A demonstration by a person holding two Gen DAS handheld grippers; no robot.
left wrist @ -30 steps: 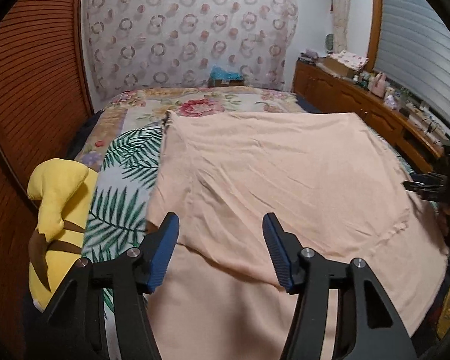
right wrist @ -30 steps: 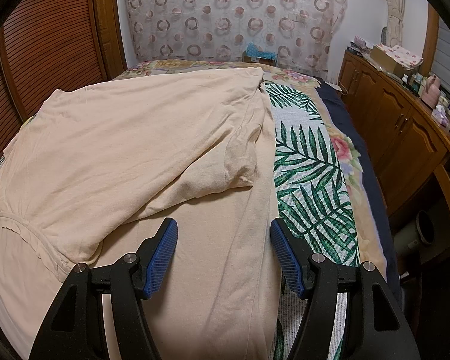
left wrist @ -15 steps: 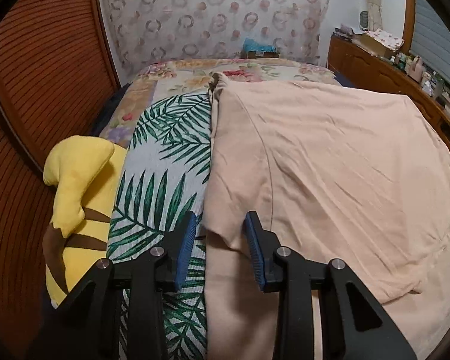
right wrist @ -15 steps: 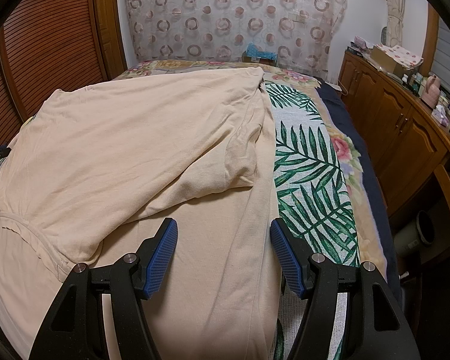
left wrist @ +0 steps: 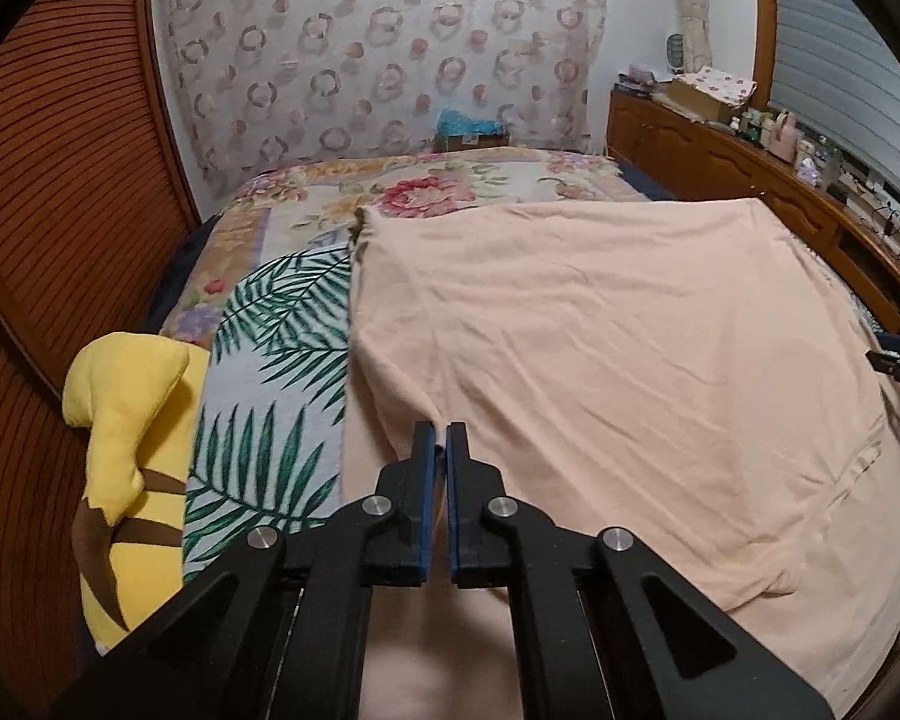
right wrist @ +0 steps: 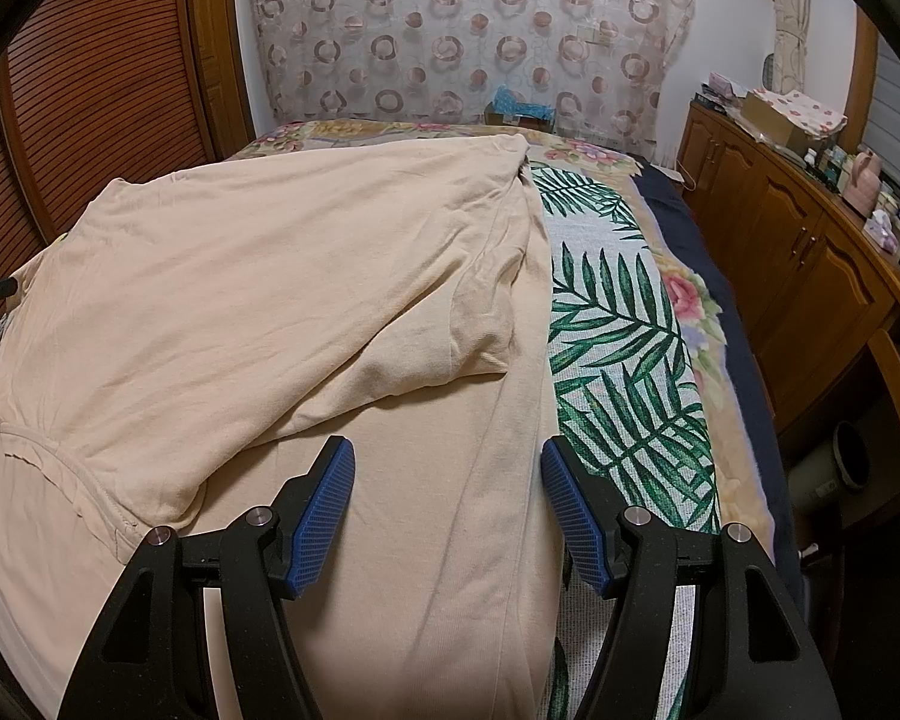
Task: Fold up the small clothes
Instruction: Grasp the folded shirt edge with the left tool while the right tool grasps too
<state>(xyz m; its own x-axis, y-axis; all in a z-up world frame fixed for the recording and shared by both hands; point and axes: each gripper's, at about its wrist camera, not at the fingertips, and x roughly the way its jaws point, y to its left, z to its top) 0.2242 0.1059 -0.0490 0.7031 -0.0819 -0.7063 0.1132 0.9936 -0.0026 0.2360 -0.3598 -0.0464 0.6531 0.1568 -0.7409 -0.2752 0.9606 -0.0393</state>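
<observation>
Bed covered by a palm-leaf and floral bedspread (left wrist: 270, 360). Yellow plush toy (left wrist: 129, 450) at its left edge. Ring-patterned curtain (right wrist: 468, 30) behind. Wooden cabinets (right wrist: 810, 264) along the right wall, cluttered on top. Slatted wooden door (left wrist: 48, 192) at left.

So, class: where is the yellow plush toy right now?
In the left wrist view, the yellow plush toy lies at the bed's left edge, beside the palm-leaf blanket.

The left gripper (left wrist: 440, 438) has closed from wide open, its fingers (left wrist: 421, 450) now pinching the peach shirt's (left wrist: 600, 324) edge.
</observation>
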